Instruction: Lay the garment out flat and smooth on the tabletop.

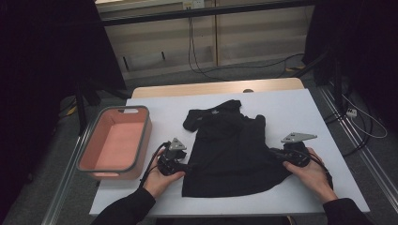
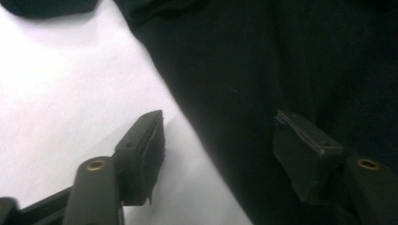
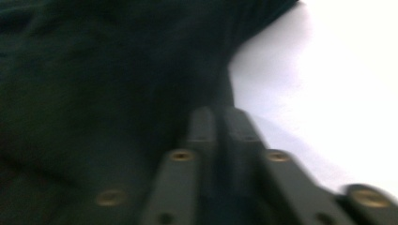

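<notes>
Left tongs (image 2: 218,140) gape astride the black garment's (image 1: 230,150) edge — right tongs (image 3: 219,124) pinch it — pink basket (image 1: 141,140) empty.

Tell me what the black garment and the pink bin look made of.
Black garment: soft matte fabric, probably knit cotton; it lies in folds and creases, with no shine. Pink bin: likely moulded plastic, smooth salmon walls under a grey rim; silicone is also possible.

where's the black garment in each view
High view: black garment at table centre, between the two grippers.
Left gripper view: fills the upper right, its edge running between the open jaws.
Right gripper view: covers the left, ahead of the closed jaws.
Shared landmark: the white table beside its edge.
</notes>
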